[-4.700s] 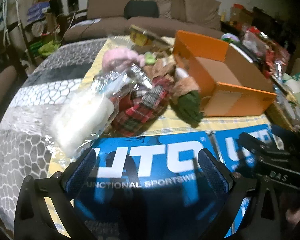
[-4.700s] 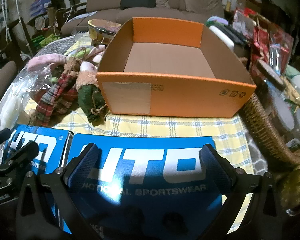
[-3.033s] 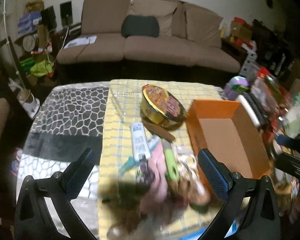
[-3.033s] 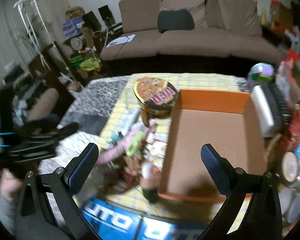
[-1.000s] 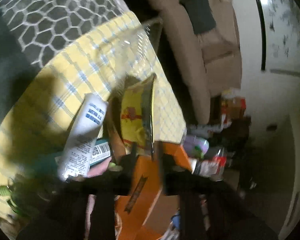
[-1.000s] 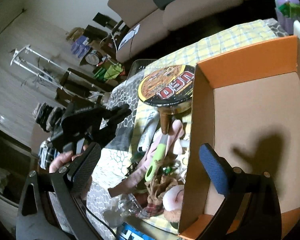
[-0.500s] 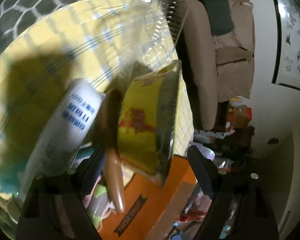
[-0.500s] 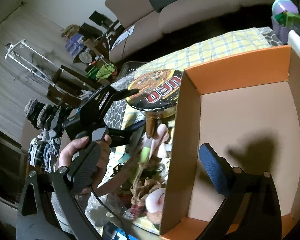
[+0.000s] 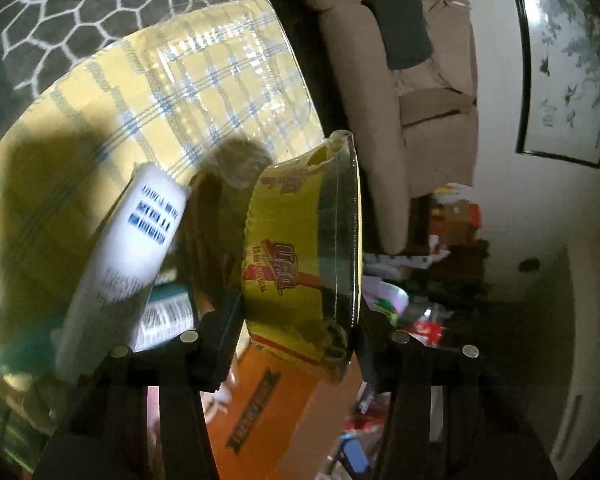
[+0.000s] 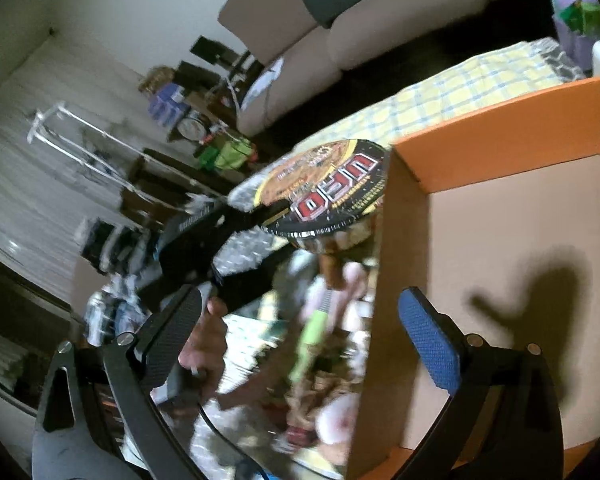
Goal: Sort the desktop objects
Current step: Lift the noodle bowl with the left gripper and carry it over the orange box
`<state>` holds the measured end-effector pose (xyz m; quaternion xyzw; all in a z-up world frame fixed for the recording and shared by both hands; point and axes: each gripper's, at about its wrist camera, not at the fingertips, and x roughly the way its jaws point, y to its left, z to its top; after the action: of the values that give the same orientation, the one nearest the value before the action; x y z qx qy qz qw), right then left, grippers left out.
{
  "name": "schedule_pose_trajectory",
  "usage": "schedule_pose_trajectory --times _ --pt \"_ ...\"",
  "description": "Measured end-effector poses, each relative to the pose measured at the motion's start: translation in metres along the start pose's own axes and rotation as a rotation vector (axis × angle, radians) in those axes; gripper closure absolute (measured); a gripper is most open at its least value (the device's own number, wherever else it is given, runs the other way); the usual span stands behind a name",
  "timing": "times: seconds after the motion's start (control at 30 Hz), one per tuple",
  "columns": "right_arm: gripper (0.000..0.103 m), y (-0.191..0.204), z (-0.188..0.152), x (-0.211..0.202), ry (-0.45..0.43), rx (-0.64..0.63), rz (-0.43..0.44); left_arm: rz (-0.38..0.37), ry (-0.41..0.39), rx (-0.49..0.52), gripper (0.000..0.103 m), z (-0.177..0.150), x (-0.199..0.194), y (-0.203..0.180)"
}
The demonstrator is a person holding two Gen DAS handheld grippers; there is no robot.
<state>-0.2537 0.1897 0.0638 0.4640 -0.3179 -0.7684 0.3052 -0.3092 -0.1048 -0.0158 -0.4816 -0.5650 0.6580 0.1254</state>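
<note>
A yellow instant-noodle bowl [image 9: 300,264] with a black printed lid [image 10: 328,196] stands on the yellow checked cloth, against the left wall of the orange cardboard box [image 10: 500,136]. My left gripper [image 9: 296,328] straddles the bowl from its side. Its jaws are closing, with one pad at the bowl's base and the other at its rim. In the right wrist view the left gripper [image 10: 268,224] reaches in from the left, held by a hand [image 10: 204,344]. My right gripper [image 10: 300,300] hangs open above the box's left wall, holding nothing.
A white tube [image 9: 128,264] and a brown stick lie just left of the bowl. A clear plastic tray [image 9: 220,72] sits behind it. A green-handled tool [image 10: 312,336] and plush toys [image 10: 332,412] crowd the cloth beside the box. A sofa [image 9: 380,120] stands beyond the table.
The left gripper came closer to the noodle bowl and sank a little. Its jaws went from wide to narrow around the bowl. The right gripper's view barely shifted.
</note>
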Motion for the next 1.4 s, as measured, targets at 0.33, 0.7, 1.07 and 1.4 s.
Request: schedule_pose_trajectory --times 0.33,0.7,1.07,1.4 --pt "0.003 -0.007 -0.008 0.051 0.022 0.267 0.173 -0.255 0.093 -0.004 0.052 -0.053 -0.086 0.007" --pt "0.042 0.008 -0.024 -0.01 -0.06 0.228 0.184 -0.323 0.176 0.049 0.051 -0.114 -0.104 -0.013" --pt "0.046 -0.071 -0.018 -0.129 -0.208 0.327 0.079 -0.281 0.368 0.03 0.049 -0.182 0.019 -0.049" --pt "0.05 -0.134 -0.023 -0.154 -0.174 0.356 0.018 -0.1 0.428 0.123 0.039 -0.202 0.053 -0.045"
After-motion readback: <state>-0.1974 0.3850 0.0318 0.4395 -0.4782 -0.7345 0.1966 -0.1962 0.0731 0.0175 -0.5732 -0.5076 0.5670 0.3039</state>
